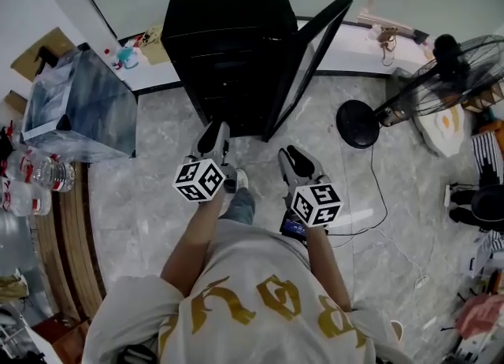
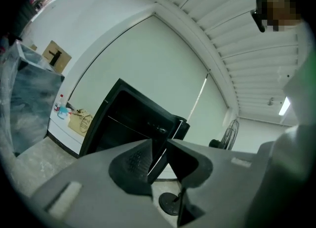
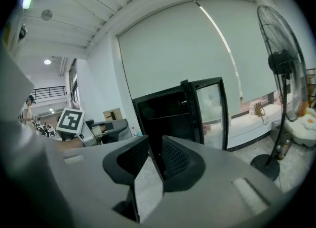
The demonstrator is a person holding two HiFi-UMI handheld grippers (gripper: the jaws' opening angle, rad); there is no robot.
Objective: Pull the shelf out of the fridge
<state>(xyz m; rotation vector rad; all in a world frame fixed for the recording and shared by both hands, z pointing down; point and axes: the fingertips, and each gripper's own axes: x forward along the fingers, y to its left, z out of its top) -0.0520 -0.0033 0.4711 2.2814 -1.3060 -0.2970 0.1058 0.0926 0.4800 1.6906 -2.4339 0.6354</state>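
Pale marbled floor tiles [image 1: 150,197] lay under a standing person who held two grippers out in front. The left gripper [image 1: 214,131] and the right gripper [image 1: 293,154] both pointed forward, well apart from each other. Each gripper's own camera showed its jaws only narrowly parted, with nothing between the pads: left gripper [image 2: 159,145], right gripper [image 3: 155,147].

Straight ahead of both tools stood a small black fridge [image 1: 228,39], its opening facing them. Its glass door [image 1: 315,47] was swung open on the right gripper's side. The left gripper was the nearer one, its tips just short of the cabinet's foot and in line with the opening. The right gripper sat a little further back, level with the edge where the door hangs.

The shelf [image 3: 168,115] was still inside the cabinet, in its upper part, above the level the jaws were held at. It showed as a thin pale line running side to side, its front edge towards the grippers, so pulling it out would likely mean drawing it straight back towards the person.

Beyond the right gripper, past the door, stood a pedestal fan [image 1: 449,87].

From the head camera the fridge interior was too dark to show any shelf. In the gripper views each tool's own body covered the lower cabinet. How the shelf was seated could not be made out.
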